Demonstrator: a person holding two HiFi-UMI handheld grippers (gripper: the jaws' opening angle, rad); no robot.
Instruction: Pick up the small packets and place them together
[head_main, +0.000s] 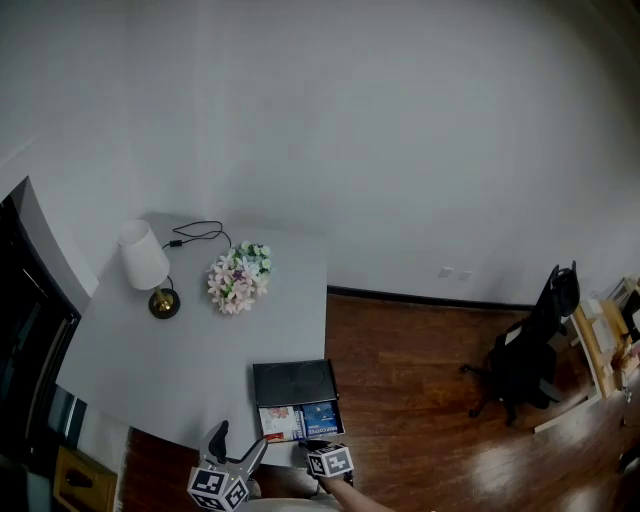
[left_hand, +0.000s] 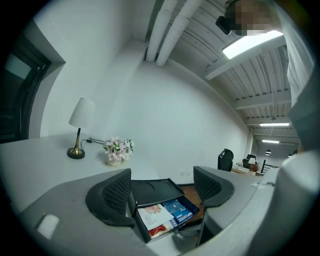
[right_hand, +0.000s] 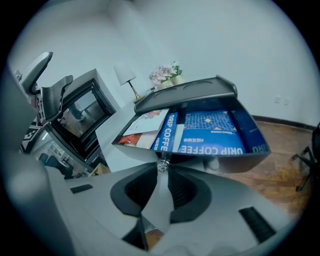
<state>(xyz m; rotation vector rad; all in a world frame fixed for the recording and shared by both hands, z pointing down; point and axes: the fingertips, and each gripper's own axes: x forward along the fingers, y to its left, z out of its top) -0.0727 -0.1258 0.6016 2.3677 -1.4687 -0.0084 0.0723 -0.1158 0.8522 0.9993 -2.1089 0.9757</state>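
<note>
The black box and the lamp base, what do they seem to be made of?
Black box: probably plastic, matt with a faint sheen; its walls and lid look thin and moulded.
Lamp base: likely brass-coloured metal, since it looks shiny and golden.

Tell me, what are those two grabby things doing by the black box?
A person holds a gripper in each hand at the near edge of the white table. The right gripper is shut on a thin packet, close to the black box of coffee packets. The left gripper hangs open and empty.

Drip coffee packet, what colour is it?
The drip coffee packet is blue with white lettering; clearest in the right gripper view.
</note>
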